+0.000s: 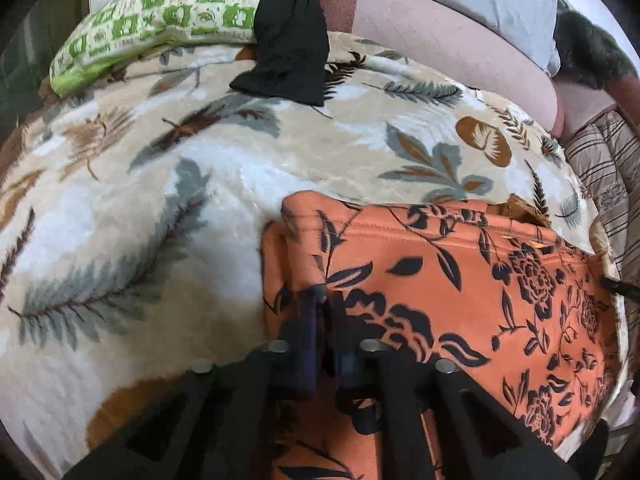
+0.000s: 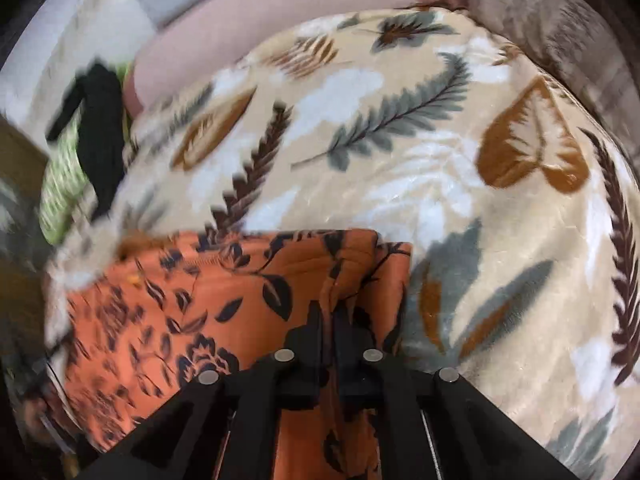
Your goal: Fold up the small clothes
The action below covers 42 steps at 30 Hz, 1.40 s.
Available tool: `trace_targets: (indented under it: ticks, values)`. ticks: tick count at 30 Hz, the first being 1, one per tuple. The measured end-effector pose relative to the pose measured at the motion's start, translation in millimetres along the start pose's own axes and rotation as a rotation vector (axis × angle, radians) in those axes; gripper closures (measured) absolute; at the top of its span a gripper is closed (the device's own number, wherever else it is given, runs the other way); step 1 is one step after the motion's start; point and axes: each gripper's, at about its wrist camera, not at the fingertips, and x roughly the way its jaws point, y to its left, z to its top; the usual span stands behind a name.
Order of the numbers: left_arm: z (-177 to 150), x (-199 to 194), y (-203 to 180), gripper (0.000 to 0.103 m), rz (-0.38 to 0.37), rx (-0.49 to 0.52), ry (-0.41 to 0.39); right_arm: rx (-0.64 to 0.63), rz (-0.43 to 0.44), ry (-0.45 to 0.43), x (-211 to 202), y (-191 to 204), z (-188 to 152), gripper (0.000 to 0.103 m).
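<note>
An orange garment with a black flower print (image 1: 460, 280) lies flat on a leaf-patterned blanket (image 1: 160, 200). My left gripper (image 1: 324, 304) is shut on the garment's left edge, where the cloth is doubled into a narrow fold. In the right wrist view the same orange garment (image 2: 220, 300) fills the lower left. There my right gripper (image 2: 328, 316) is shut on its right edge, and orange cloth shows between the gripper's arms below the fingers. Both grippers point steeply down at the bed.
A black garment (image 1: 292, 40) is draped over a green-and-white patterned pillow (image 1: 160, 12) at the far side. A pink bolster (image 1: 440, 40) runs along the back. Striped bedding (image 1: 608, 168) lies at the right. The blanket (image 2: 440, 160) spreads out right of the garment.
</note>
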Motion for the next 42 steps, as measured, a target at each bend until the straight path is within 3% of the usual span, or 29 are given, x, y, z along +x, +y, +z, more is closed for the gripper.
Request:
trace_targets:
  ticks: [3,5,8,9,10,12,14,15,16,17,19,20,22,24,26,27,28,32,33,34,36,38,40,42]
  values:
    - [-2,7,4,0.097,0.035,-0.009,-0.018,-0.028,-0.075,-0.074,-17,5,-2,0.098]
    - [-2,24,14,0.095,0.074,-0.032,0.001,0.033,-0.101,-0.022,6,-14,-1,0.098]
    - [3,12,20,0.088,0.044,-0.098,-0.007,0.157,0.005,-0.011,17,-38,-4,0.093]
    - [3,6,20,0.078,0.039,-0.105,-0.021,0.186,0.02,-0.028,10,-41,-4,0.091]
    - [3,-1,19,0.074,0.033,-0.101,-0.04,0.186,0.01,-0.04,3,-40,-4,0.082]
    - [-2,-19,12,0.074,0.013,-0.069,-0.066,0.165,-0.013,-0.072,-15,-34,-7,0.075]
    - [-11,-37,1,0.073,-0.023,-0.035,-0.087,0.17,0.038,-0.104,-34,-29,-12,0.075]
    - [-18,-48,-6,0.068,-0.047,-0.013,-0.105,0.178,0.08,-0.111,-45,-25,-17,0.075]
    - [-28,-57,-15,0.056,-0.068,0.017,-0.123,0.188,0.152,-0.11,-54,-19,-23,0.074]
    - [-35,-62,-21,0.05,-0.078,0.039,-0.131,0.192,0.234,-0.097,-57,-12,-28,0.07]
    - [-51,-55,-33,0.044,-0.067,0.099,-0.109,0.19,0.418,-0.017,-48,-3,-43,0.027]
    - [-57,-43,-35,0.044,-0.04,0.119,-0.072,0.19,0.457,0.015,-39,-2,-50,0.026]
    - [-64,-19,-28,0.043,0.014,0.101,-0.008,0.246,0.338,0.078,-11,-21,-66,0.029]
    - [-63,-34,-26,0.044,0.014,0.057,-0.034,0.464,0.36,0.055,-10,-56,-81,0.066]
    - [-62,-57,-26,0.043,-0.023,0.032,-0.085,0.458,0.322,-0.002,-35,-55,-86,0.061]
    - [-64,-66,-28,0.042,-0.032,0.041,-0.102,0.413,0.313,-0.044,-52,-46,-90,0.04]
    - [-67,-73,-31,0.04,-0.032,0.051,-0.108,0.389,0.345,-0.057,-62,-37,-95,0.03]
    - [-89,-65,-30,0.032,-0.068,0.043,-0.072,0.311,0.579,0.009,-59,-2,-126,0.029]
    - [-96,-52,-27,0.033,-0.049,0.037,-0.025,0.317,0.563,0.03,-50,-1,-134,0.029]
    - [-102,-46,-25,0.034,-0.036,0.041,-0.02,0.36,0.482,0.077,-33,-9,-144,0.03]
    - [-101,-54,-31,0.034,-0.007,0.071,-0.034,0.516,0.495,0.058,-27,-30,-160,0.046]
    - [-93,-74,-38,0.033,-0.046,0.053,-0.07,0.528,0.454,0.001,-52,-33,-164,0.044]
    - [-88,-85,-48,0.033,-0.072,0.062,-0.101,0.5,0.426,-0.057,-72,-32,-169,0.032]
    - [-82,-90,-61,0.033,-0.104,0.063,-0.113,0.561,0.407,-0.049,-78,-39,-182,0.031]
